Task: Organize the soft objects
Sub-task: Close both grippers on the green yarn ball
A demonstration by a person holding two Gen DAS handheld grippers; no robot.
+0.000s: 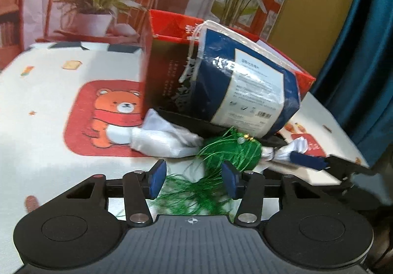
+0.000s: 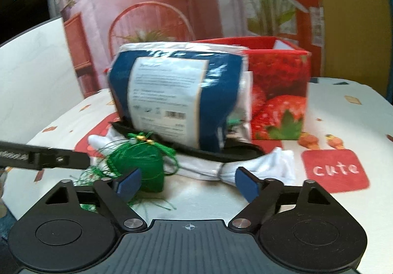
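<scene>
Green tassel pouch [image 1: 231, 151] at twelve o'clock: light, soft, best pinched mid-body. Left hand-held gripper [image 1: 194, 181] half-open around loose threads; right hand-held gripper [image 2: 188, 181] wide, empty.

Left wrist view: low over the table [image 1: 44, 111], close, facing the red box [image 1: 167, 62] from its dark side; right wrist view: equally low and near, facing the strawberry side; shared: blue package [image 2: 172, 94], green tassel ornament [image 1: 233, 148], white cloth [image 2: 258, 163].
</scene>
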